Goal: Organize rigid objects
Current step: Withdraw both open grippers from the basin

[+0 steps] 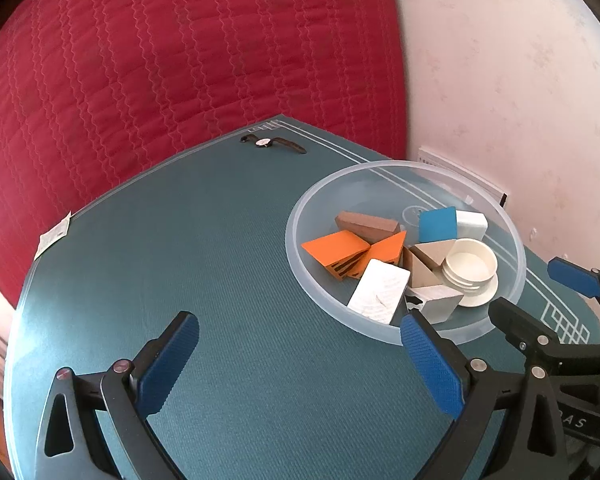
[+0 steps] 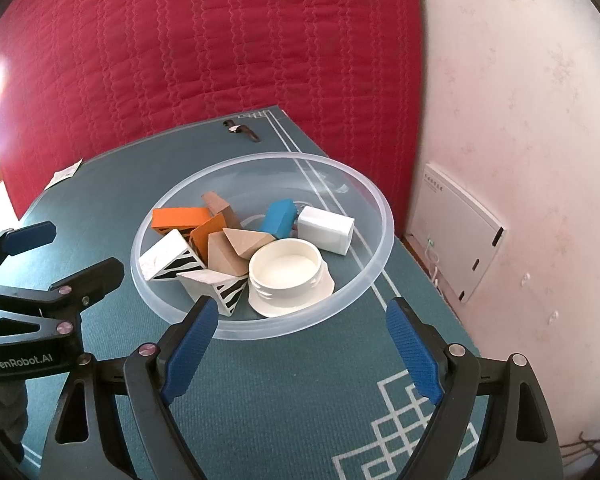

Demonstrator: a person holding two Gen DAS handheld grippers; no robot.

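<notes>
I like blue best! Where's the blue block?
The blue block lies inside the clear bowl, toward its far side, right beside the white box.

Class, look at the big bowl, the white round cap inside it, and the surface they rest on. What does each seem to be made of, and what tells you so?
Bowl: likely plastic, frosted and see-through; the mat's lines show through it.
Cap: probably moulded plastic, matte cream-white, with ridges around its side.
Mat: looks like textured rubber or foam, teal, with a fine ribbed grain.
</notes>
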